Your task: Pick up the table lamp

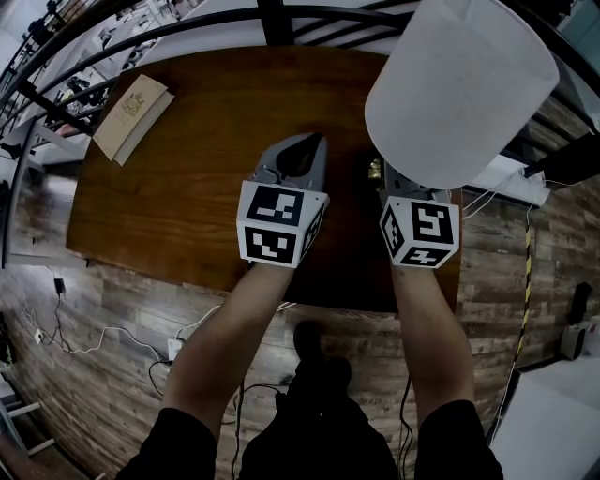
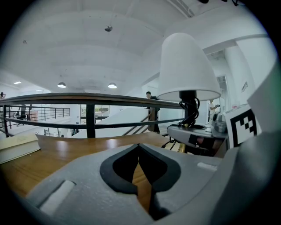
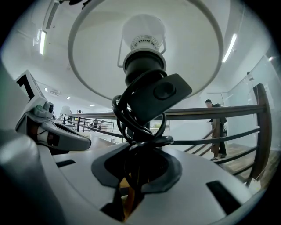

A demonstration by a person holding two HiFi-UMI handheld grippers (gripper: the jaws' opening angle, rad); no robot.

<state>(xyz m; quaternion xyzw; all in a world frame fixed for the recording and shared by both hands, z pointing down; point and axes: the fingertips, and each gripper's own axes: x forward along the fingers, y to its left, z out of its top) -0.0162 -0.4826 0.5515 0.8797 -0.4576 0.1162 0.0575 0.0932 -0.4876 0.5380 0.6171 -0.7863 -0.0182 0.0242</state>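
The table lamp [image 1: 459,89] has a wide white shade and stands at the right end of the wooden table [image 1: 187,178]. My right gripper [image 1: 388,176] reaches in under the shade. In the right gripper view its jaws [image 3: 140,151] hold the lamp's dark stem, around which the black cord [image 3: 131,118] is coiled; the bulb socket [image 3: 142,66] rises just above. My left gripper [image 1: 307,148] hovers over the table left of the lamp, shut and empty [image 2: 138,147]. From there the lamp [image 2: 188,66] stands to the right.
A tan book [image 1: 133,114] lies at the table's far left corner. A black railing [image 1: 281,23] runs behind the table. A white power strip [image 1: 511,180] and cables lie by the right edge. Wooden floor lies below, with a person [image 3: 216,127] standing in the distance.
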